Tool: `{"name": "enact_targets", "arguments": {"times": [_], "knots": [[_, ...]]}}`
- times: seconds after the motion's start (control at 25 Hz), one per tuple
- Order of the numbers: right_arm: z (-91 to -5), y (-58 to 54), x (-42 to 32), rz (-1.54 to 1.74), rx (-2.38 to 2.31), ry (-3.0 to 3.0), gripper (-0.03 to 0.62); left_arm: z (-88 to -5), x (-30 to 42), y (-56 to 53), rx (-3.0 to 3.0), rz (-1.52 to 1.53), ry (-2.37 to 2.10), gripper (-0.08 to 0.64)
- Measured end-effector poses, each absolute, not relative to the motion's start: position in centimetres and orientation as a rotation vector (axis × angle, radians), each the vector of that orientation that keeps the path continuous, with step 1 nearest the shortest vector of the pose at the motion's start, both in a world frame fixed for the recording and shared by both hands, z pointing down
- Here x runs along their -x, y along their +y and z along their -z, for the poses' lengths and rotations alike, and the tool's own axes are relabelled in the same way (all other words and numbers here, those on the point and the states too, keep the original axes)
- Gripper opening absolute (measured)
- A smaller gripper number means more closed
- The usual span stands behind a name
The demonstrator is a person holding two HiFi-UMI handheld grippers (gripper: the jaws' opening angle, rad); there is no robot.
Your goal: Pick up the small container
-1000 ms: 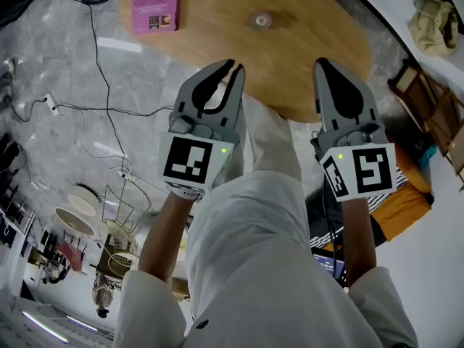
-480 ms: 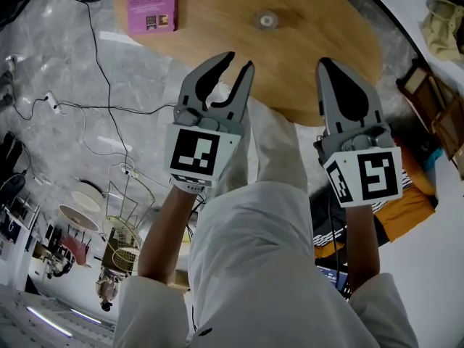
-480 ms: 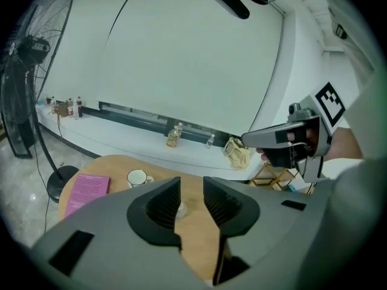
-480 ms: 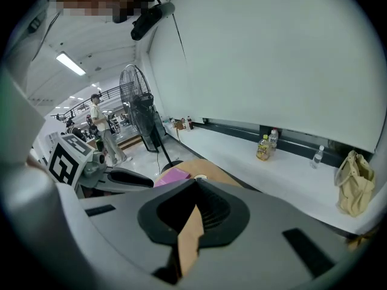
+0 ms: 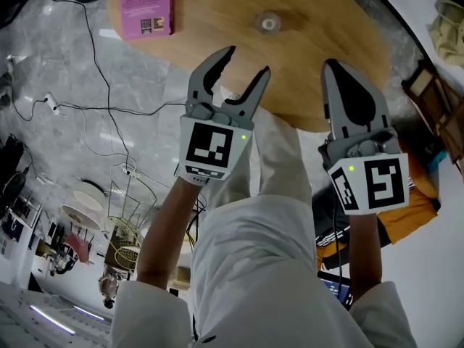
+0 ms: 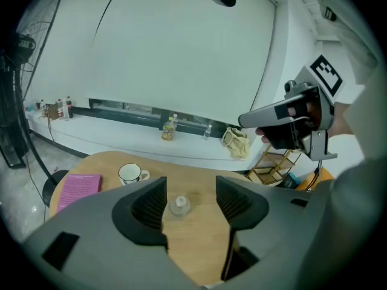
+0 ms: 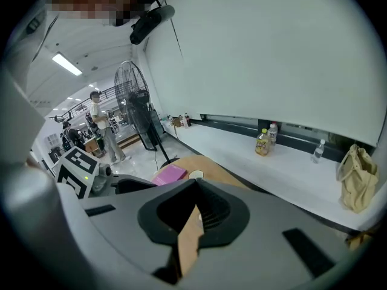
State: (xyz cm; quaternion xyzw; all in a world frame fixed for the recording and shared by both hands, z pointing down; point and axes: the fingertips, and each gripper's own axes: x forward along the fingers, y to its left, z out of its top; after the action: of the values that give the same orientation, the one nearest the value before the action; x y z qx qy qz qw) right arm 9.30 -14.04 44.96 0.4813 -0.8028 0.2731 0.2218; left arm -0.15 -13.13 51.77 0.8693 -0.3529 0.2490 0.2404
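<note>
Left tongs (image 5: pixel 249 60): jaws apart, just been opening, nothing gripped.
Right tongs (image 5: pixel 331 65): jaws pressed together, empty.
Small container (image 5: pixel 269 24): on the wooden surface (image 5: pixel 210 17), beyond both tongs, untouched.

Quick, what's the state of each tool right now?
Left tool: open, jaws have just been opening, nothing held; container ahead, untouched.
Right tool: shut, empty.
</note>
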Motion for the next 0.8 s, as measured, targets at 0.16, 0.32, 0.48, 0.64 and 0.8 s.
{"name": "enact_targets", "arguments": {"times": [0.16, 0.32, 0.48, 0.64, 0.8], "knots": [[-45.9, -14.4, -9.7, -0.767, -1.335, -2.212, 0.006, -53.8, -0.5, -13.4, -2.395, -0.728, -0.950, 0.252], [-46.8, -14.4, -10.0, -0.780, -1.333, -2.207, 0.006, -55.7, -1.3, -13.4, -2.420, -0.764, -0.936, 0.273], [-47.8, -14.3, -10.5, -0.795, -1.334, -2.195, 0.006, -57.4, -1.9, -13.7, -2.432, -0.776, -0.938, 0.273], [-48.7, -14.4, -11.4, -0.815, -1.340, -2.178, 0.008, -59.5, -2.7, -14.1, -2.437, -0.813, -0.942, 0.273], [-49.4, -14.6, -11.9, -0.829, -1.348, -2.165, 0.007, -61.5, -3.3, -14.8, -2.447, -0.846, -0.949, 0.276]]}}
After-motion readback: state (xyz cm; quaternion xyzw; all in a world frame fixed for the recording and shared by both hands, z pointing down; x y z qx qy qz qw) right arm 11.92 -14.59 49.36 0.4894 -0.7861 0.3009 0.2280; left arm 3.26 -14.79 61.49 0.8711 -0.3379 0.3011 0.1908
